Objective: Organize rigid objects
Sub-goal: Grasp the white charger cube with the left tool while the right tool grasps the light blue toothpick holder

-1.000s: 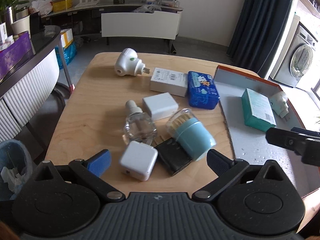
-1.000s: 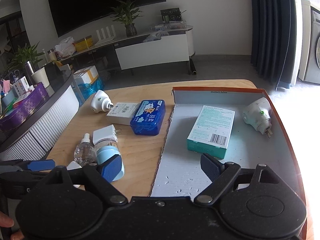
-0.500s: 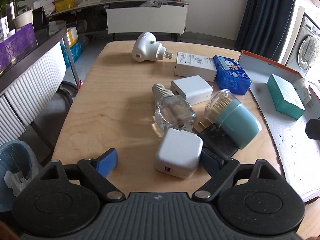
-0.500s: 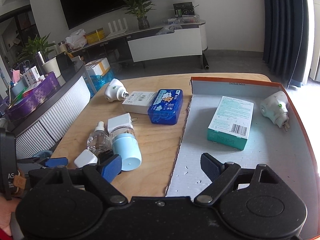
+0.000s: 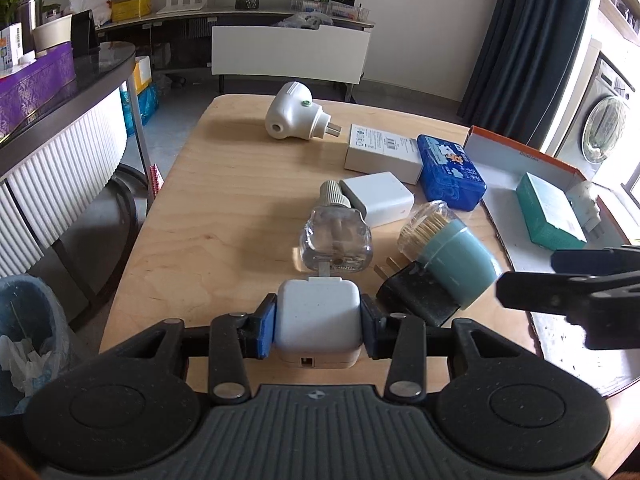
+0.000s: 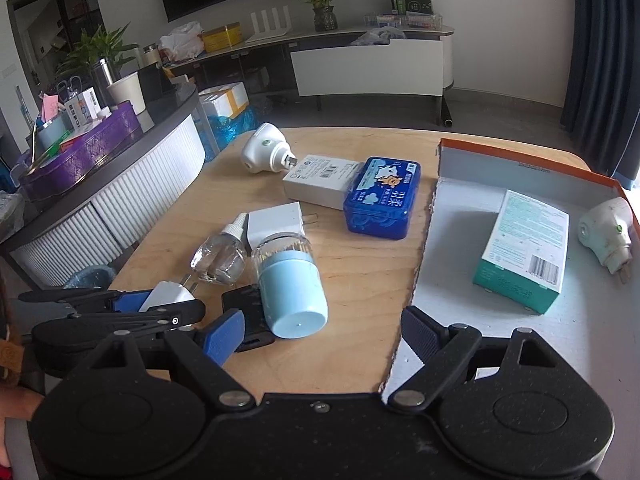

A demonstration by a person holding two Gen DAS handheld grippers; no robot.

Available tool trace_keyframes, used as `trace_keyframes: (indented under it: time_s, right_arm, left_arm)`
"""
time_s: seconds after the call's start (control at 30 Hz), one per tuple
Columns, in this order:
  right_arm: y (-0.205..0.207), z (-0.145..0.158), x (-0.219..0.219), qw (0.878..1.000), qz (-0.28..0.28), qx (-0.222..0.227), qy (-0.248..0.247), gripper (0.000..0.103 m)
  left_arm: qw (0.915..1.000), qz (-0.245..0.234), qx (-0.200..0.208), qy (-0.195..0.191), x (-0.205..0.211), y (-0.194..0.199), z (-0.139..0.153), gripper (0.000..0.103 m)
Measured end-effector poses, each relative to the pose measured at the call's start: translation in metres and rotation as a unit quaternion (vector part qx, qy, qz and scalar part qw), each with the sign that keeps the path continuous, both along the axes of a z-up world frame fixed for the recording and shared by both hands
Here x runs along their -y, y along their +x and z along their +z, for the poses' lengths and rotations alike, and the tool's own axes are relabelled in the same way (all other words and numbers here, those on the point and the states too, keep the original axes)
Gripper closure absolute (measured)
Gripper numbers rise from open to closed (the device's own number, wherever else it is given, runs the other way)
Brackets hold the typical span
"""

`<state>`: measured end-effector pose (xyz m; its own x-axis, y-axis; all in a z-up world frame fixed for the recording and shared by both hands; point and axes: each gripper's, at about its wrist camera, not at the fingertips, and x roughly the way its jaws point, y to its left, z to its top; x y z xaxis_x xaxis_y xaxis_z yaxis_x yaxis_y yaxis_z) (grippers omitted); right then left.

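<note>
A white square charger (image 5: 318,308) lies at the near edge of the wooden table (image 5: 224,216). My left gripper (image 5: 318,328) has its jaws closing, and both blue pads touch the charger's sides. Just beyond lie a clear bottle (image 5: 336,240), a black charger (image 5: 416,296), a light-blue toothpick holder (image 6: 290,284) on its side, a white adapter (image 5: 378,198), a blue tin (image 6: 382,196), a white box (image 6: 320,184) and a white plug-in vaporizer (image 5: 294,116). My right gripper (image 6: 322,332) stands open and holds nothing, over the edge of the orange-rimmed tray (image 6: 520,168).
The tray holds a teal box (image 6: 524,248) and a second white vaporizer (image 6: 604,232). A curved counter (image 5: 60,128) and a lined bin (image 5: 24,320) stand left of the table. The left gripper (image 6: 152,304) sits close to my right gripper's left finger.
My left gripper moved in on the white square charger and its jaws closed from wide to touching its sides. The right gripper shifted left, from over the tray to the tray's edge.
</note>
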<state>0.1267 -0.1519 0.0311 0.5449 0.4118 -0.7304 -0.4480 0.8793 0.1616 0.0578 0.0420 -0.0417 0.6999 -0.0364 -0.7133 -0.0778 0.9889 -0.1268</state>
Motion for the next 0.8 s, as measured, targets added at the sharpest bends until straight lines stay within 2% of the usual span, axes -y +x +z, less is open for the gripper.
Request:
trace_keyframes:
  time_s: [0.13,0.23,0.27,0.47,0.53,0.6,0.8]
  right_arm:
    - [0.018,-0.011,-0.022,1.0,0.017,-0.015,-0.004,0.005]
    - [0.031,-0.021,-0.037,0.999,0.021,-0.024,-0.022,0.013]
    - [0.036,-0.025,-0.041,0.999,0.023,-0.031,-0.023,0.02]
    - [0.055,-0.033,-0.043,0.999,0.012,-0.052,0.005,0.02]
    - [0.06,-0.034,-0.036,0.998,-0.002,-0.063,0.015,0.023]
    - [0.06,-0.035,-0.034,0.998,-0.01,-0.056,-0.001,0.038]
    - [0.054,-0.037,-0.037,0.999,0.0,-0.04,-0.024,0.046]
  left_arm:
    - [0.9999,0.004,0.009,-0.008,-0.006,-0.001,0.008,0.061]
    - [0.9999,0.004,0.013,-0.009,-0.008,-0.002,0.01,0.061]
    - [0.9998,0.005,0.014,-0.011,-0.008,-0.002,0.01,0.061]
    - [0.9997,0.002,0.018,-0.015,-0.009,-0.001,0.01,0.061]
    - [0.9997,0.001,0.018,-0.016,-0.009,0.0,0.01,0.061]
    - [0.9997,0.0,0.017,-0.018,-0.009,0.001,0.009,0.061]
    - [0.9996,-0.003,0.017,-0.022,-0.003,0.004,0.01,0.061]
